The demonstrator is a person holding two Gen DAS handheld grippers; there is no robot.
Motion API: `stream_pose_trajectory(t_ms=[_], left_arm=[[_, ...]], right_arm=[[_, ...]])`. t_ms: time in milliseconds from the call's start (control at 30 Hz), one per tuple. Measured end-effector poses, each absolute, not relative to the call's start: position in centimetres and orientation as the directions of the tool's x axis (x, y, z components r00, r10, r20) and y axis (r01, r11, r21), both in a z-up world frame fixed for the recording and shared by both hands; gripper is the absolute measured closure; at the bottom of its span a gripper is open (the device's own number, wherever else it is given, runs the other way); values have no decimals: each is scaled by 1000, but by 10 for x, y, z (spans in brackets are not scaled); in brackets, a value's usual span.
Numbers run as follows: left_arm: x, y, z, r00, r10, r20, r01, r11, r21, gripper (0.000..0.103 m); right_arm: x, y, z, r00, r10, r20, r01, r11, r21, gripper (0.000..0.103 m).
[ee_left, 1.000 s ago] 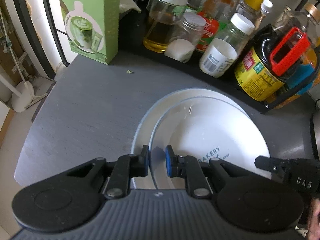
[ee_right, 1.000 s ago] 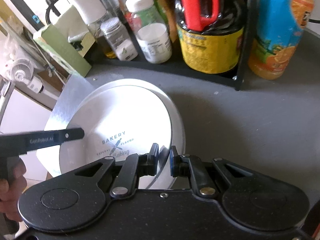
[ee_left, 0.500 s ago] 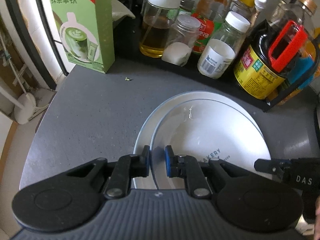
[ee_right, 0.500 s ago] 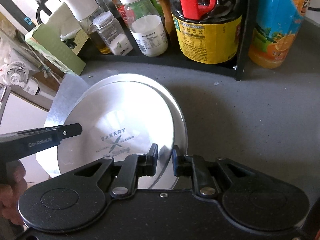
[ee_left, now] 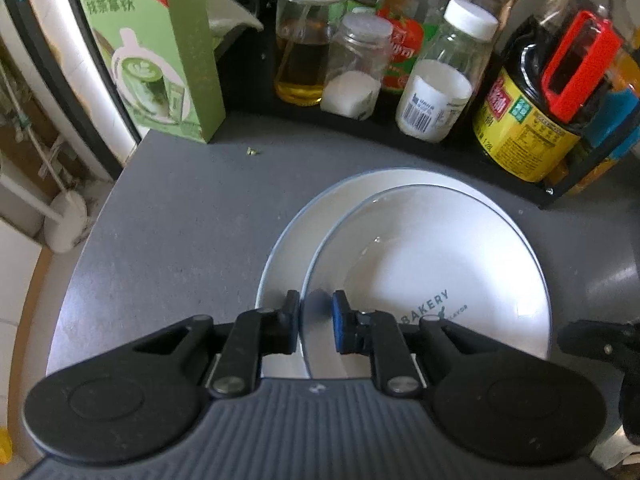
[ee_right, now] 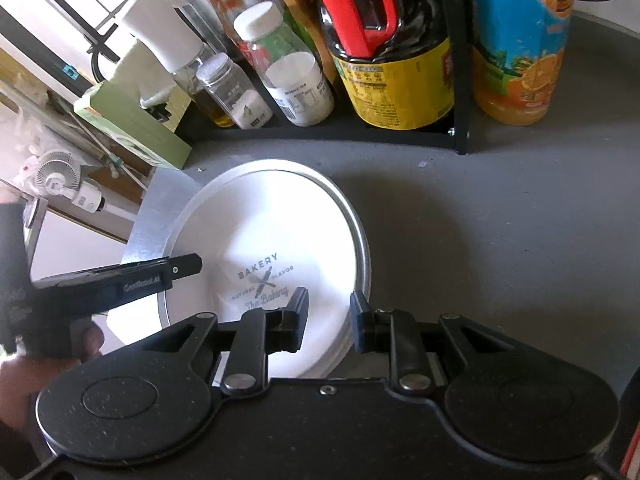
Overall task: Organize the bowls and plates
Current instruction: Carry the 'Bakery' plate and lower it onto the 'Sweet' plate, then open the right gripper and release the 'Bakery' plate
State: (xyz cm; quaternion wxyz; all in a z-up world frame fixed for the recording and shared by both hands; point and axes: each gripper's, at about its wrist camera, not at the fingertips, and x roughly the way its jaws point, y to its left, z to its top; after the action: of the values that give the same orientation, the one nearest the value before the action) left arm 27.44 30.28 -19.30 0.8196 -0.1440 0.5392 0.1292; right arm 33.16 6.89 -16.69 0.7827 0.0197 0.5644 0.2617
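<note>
We see a grey speckled countertop with a white round ceramic bowl printed with a "BAKERY" logo sitting inside a larger white round plate with a thin grey rim. The bowl is offset toward the plate's right side in the left wrist view, leaving a crescent of plate showing on the left. Judging by this, we think the stacking is mostly done: bowl and plate are nested on the counter. No other dishes show in either view, so we cannot tell what else is left to sort.

Our left gripper is low over the near left rim of the bowl. Its jaws stand slightly apart, one finger outside the rim and the blue-padded one inside, and we see a gap on both sides, so it appears to straddle the rim without clamping it.

Our right gripper is on the opposite side, at the near right edge of the stack. Its jaws are apart, wider than the left's, with the bowl's rim between them and not touched, as far as we can tell.

Behind the dishes a black wire rack holds a dark soy sauce bottle with a red handle and several clear jars; a green matcha latte box stands at the left.
</note>
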Motion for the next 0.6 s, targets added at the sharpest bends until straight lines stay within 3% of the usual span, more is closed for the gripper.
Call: stream_pose_trajectory(t_ms=[67,133,167,267,333,433,600], left_arm=[[275,303,-193,369,58,-927,-380,920,-93,87],[276,301,-192,351,62,-934,-387,918,-85,85],[275,300,-190,341,72,-937,-393,917,-73,84],[273,292,-181,343,116,-932,-398,917,-33,68],[272,284,-171,363,139,-921,-398,917,-19,49],[274,270,-158,386,141,-912,-396,918,-26,35],[280,227,-138,443,110,-890,-343,938,-55,26]], right_arm=[[330,62,-164,234,436,-869,-388,861,328,73],[328,52,-160,248,441,-863,-388,861,328,58],[327,48,-157,256,444,-858,-391,860,329,55],[324,30,-148,268,462,-845,-401,851,338,50],[322,17,-140,285,472,-834,-401,849,343,39],[317,-8,-127,312,495,-811,-392,845,365,26],[310,-50,-106,376,491,-786,-390,853,347,12]])
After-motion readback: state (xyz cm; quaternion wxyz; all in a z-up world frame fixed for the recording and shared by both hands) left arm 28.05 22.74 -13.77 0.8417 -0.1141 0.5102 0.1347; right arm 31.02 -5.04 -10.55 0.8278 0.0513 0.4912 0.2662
